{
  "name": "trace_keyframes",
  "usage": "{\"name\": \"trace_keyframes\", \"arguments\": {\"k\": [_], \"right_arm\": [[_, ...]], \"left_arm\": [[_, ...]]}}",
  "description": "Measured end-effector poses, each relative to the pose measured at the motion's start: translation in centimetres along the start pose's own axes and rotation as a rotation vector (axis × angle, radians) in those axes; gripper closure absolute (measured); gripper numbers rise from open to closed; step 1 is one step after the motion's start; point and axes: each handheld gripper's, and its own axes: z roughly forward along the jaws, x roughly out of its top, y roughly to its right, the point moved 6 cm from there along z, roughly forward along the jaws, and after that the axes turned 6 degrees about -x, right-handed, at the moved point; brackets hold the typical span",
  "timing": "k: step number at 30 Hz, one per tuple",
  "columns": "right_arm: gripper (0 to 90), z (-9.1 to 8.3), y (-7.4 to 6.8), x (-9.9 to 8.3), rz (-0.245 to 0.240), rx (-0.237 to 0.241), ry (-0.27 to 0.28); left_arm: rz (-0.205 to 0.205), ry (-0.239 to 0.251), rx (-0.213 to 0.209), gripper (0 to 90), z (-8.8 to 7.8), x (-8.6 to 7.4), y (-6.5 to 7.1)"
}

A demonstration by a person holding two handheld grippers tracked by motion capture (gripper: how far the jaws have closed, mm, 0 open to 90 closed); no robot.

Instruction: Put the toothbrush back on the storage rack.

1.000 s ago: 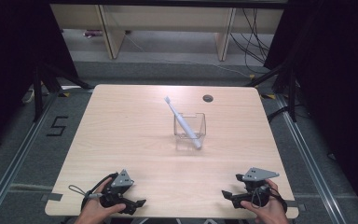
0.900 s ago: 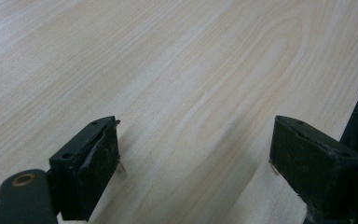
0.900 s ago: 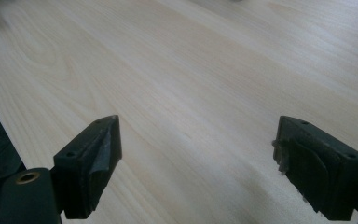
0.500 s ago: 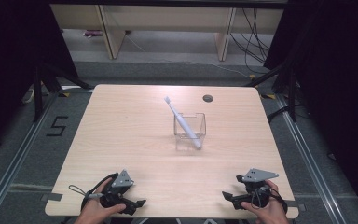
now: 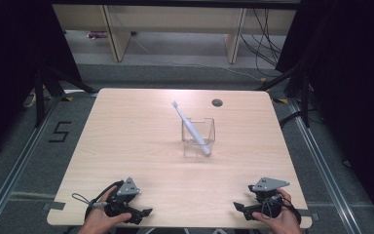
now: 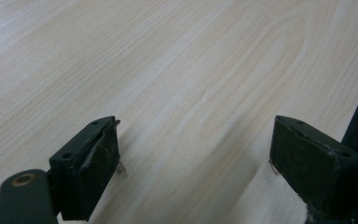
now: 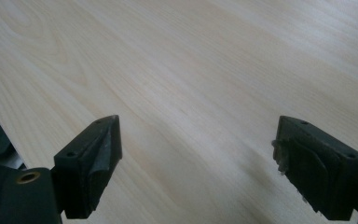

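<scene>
A clear square cup (image 5: pixel 198 136) stands near the middle of the wooden table (image 5: pixel 126 146). A pale toothbrush (image 5: pixel 191 127) leans in it, head up and to the far left. My left gripper (image 5: pixel 143 214) rests at the table's near left edge, held by a hand, jaws wide apart over bare wood (image 6: pixel 196 116). My right gripper (image 5: pixel 238 208) rests at the near right edge, also held by a hand, with its jaws wide apart and nothing between them (image 7: pixel 196 126). Both grippers are far from the cup.
A dark round hole (image 5: pixel 217 102) sits in the table near its far edge. Metal rails run along the floor on both sides, and a "5" mark (image 5: pixel 61 131) is on the floor at the left. Shelving legs stand behind the table.
</scene>
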Motion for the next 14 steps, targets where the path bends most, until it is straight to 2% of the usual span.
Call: {"name": "trace_keyframes", "arguments": {"k": [1, 2, 3, 5, 6, 7, 11, 13, 14], "right_arm": [[15.8, -0.04, 0.06, -0.08, -0.003, -0.003, -0.011], [15.8, -0.12, -0.02, -0.19, 0.009, 0.002, -0.025], [15.8, -0.09, 0.18, -0.15, -0.023, 0.006, -0.018], [15.8, -0.11, 0.09, -0.18, -0.003, 0.010, -0.022], [15.8, -0.23, -0.07, -0.26, 0.029, 0.001, -0.035], [15.8, -0.17, 0.11, -0.23, -0.002, 0.003, -0.033], [15.9, -0.18, 0.15, -0.23, -0.012, -0.003, -0.037], [15.9, -0.24, 0.11, -0.22, -0.008, 0.000, -0.032], [15.9, -0.09, 0.08, -0.14, -0.005, -0.003, -0.013]], "left_arm": [[0.006, -0.006, -0.006, 14.9, -0.06, -0.02, 0.00], [-0.007, 0.011, -0.005, 14.9, 0.00, 0.06, 0.09], [0.011, -0.002, 0.002, 14.9, -0.18, 0.02, -0.08], [0.004, 0.008, -0.006, 14.9, -0.23, 0.09, 0.04], [-0.007, 0.019, -0.007, 14.9, -0.14, 0.14, 0.13], [0.006, 0.004, -0.002, 14.9, -0.20, 0.05, 0.03], [-0.002, 0.015, -0.005, 14.9, -0.13, 0.14, 0.16], [0.011, 0.001, 0.005, 14.9, -0.25, 0.07, -0.04], [0.009, 0.002, 0.005, 14.9, -0.24, 0.07, -0.03]]}}
